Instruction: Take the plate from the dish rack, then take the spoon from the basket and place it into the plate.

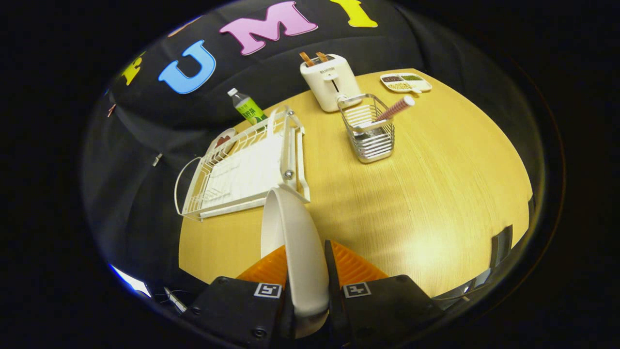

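White and round, the ceramic plate (290,232) stands on edge, clamped between the gripper (306,271) fingers, above the wooden table (411,194) beside the white wire dish rack (242,169).

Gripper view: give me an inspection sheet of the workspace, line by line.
Surface: round wooden table, bare ahead of the fingers.
Job's things: white plate held on edge between the fingers, out of the dish rack; spoon standing in the wire basket, beyond the fingers.
Clutter: toaster with toast behind the basket; sectioned dish at the far rim; bottle behind the rack.
Grippers: gripper shut on the plate, both fingers pressing its faces.
Cables: nothing seen.
Surroundings: black cloth wall behind the table.
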A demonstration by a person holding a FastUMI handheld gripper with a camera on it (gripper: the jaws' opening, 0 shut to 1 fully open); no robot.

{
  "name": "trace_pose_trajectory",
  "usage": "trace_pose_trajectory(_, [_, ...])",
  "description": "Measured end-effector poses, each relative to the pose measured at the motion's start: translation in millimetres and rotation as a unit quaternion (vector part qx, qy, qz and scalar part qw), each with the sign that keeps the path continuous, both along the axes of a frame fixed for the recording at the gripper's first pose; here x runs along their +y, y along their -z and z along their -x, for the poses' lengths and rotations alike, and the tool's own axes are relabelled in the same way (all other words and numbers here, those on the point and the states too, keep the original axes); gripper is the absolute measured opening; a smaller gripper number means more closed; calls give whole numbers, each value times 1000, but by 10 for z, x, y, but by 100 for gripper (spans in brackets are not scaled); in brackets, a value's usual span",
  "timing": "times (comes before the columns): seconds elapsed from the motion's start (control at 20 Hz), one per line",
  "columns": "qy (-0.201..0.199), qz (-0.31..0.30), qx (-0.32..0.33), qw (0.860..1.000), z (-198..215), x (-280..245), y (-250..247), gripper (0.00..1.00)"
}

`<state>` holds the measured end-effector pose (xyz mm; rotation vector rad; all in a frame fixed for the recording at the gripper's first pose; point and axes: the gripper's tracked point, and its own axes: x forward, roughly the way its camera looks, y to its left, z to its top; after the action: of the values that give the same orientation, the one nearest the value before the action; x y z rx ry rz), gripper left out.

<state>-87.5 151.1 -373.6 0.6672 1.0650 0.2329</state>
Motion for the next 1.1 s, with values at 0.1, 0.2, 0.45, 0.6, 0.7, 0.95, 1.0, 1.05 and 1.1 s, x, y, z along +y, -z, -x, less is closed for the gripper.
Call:
trace_pose_trajectory(0.1, [12,-17,21,1000,22,43,147,31])
trace_pose_trajectory(0.2, [32,-41,35,998,31,85,187,32])
trace_pose_trajectory(0.45, [44,-19,51,998,-13,-29,372,36])
trace_pose_trajectory(0.6, [54,12,60,997,-2,-143,469,46])
trace_pose_trajectory(0.7, [59,44,71,995,21,-259,557,51])
trace_pose_trajectory(0.95, [74,94,56,991,-32,-487,557,69])
trace_pose_trajectory(1.0, [75,102,47,991,-59,-534,516,74])
trace_pose_trajectory(1.05, [75,108,38,991,-90,-569,471,79])
trace_pose_trajectory(1.1, [76,110,26,991,-128,-596,406,83])
